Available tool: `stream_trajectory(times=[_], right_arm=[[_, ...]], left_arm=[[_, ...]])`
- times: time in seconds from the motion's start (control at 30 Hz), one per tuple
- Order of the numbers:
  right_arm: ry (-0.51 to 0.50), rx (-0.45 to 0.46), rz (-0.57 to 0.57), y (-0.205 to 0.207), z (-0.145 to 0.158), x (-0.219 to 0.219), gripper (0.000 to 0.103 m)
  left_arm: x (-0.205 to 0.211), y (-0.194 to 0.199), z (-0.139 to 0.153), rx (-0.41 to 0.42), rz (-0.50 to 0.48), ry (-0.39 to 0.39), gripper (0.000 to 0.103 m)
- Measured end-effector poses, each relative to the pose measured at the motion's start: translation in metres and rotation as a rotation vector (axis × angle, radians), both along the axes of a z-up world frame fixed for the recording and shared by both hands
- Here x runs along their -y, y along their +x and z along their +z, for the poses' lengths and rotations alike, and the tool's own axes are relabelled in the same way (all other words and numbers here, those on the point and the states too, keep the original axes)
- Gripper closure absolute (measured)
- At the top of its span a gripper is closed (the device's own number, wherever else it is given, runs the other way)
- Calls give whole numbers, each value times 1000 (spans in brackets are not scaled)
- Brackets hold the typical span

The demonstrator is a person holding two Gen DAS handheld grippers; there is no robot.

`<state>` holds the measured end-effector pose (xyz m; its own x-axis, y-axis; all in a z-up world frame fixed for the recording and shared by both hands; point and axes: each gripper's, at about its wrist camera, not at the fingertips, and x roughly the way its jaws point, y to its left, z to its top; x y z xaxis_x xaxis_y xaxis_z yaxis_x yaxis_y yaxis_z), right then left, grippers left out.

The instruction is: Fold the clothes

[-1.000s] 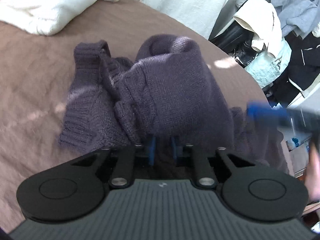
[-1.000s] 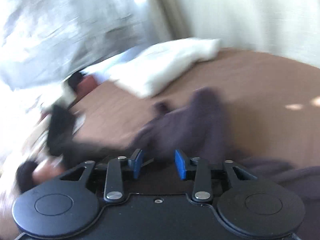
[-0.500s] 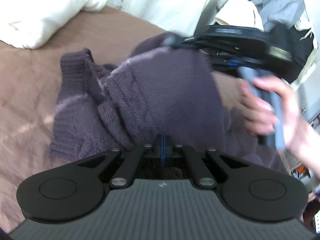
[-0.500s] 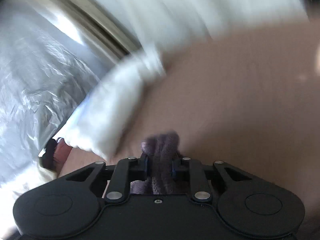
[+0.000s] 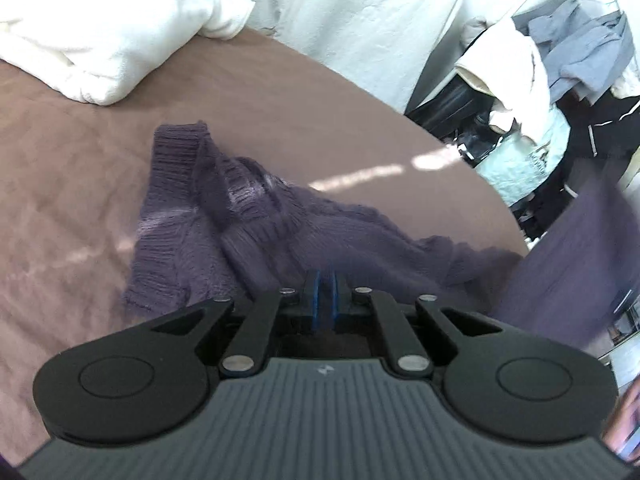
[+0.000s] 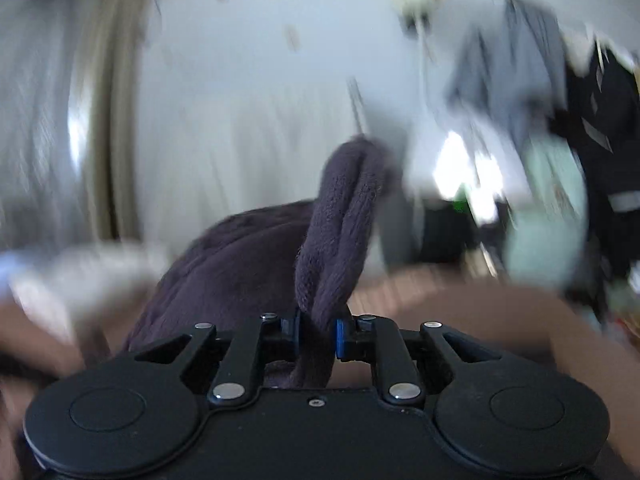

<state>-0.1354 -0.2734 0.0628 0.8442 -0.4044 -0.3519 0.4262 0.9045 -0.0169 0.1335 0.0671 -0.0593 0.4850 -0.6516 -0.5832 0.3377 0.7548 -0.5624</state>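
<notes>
A purple knit sweater (image 5: pixel 256 232) stretches across the brown bed (image 5: pixel 80 184), its length running ahead and sideways between the left gripper (image 5: pixel 325 280), pinching its near edge, and the right gripper (image 6: pixel 318 328), clamping a raised fold.

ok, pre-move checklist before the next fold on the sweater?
1. Right gripper grip: ok, pads clamp a thick bunch of sweater.
2. Left gripper grip: cannot tell; jaws near shut at the sweater edge, fabric between them not visible.
3. Sweater flat: not ok, bunched and twisted on the bed.
4. Space to spread: ok, bare bed around it; pillow sits apart.
5. Right view: not ok, blurred.
</notes>
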Motion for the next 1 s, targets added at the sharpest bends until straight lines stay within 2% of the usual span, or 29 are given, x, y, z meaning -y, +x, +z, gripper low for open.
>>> stream_trajectory(times=[0.1, 0.17, 0.23, 0.3, 0.43, 0.5, 0.53, 0.57, 0.67, 0.73, 0.77, 0.8, 0.87, 0.9, 0.97, 1.0], right_arm=[[202, -296, -80, -1, -52, 29, 77], [376, -435, -113, 6, -75, 45, 75], [530, -427, -121, 2, -80, 65, 75], [565, -378, -134, -2, -69, 77, 67], [413, -296, -177, -12, -37, 79, 61], [338, -249, -189, -22, -21, 95, 49], [328, -232, -179, -23, -16, 104, 47], [320, -214, -167, -24, -12, 113, 47], [353, -136, -110, -9, -3, 132, 46], [406, -111, -71, 7, 2, 156, 41], [458, -111, -49, 23, 0, 168, 30], [554, -129, -5, 38, -8, 185, 15], [742, -168, 77, 69, -25, 217, 13], [813, -202, 71, 85, -32, 232, 13], [905, -225, 18, 106, -42, 252, 13], [958, -248, -12, 114, -53, 258, 13]], left_arm=[[-5, -2, -1, -25, 13, 2, 83], [-8, -2, -5, -66, 15, -6, 83], [-11, -1, -11, -113, 13, -16, 83], [-10, 1, -17, -153, 0, -28, 83], [-3, 1, -27, -221, -41, -44, 65], [4, -2, -30, -265, -67, -48, 56], [6, -3, -34, -332, -65, -62, 52], [9, -4, -36, -382, -61, -71, 52], [18, -1, -36, -382, -17, -62, 50], [23, 4, -37, -364, 16, -64, 50], [25, 7, -38, -360, 32, -71, 50], [26, 10, -41, -368, 44, -90, 50], [32, 15, -48, -373, 51, -113, 50], [36, 16, -50, -365, 39, -111, 50], [45, 17, -47, -333, 9, -73, 68], [49, 17, -43, -305, -2, -54, 94]])
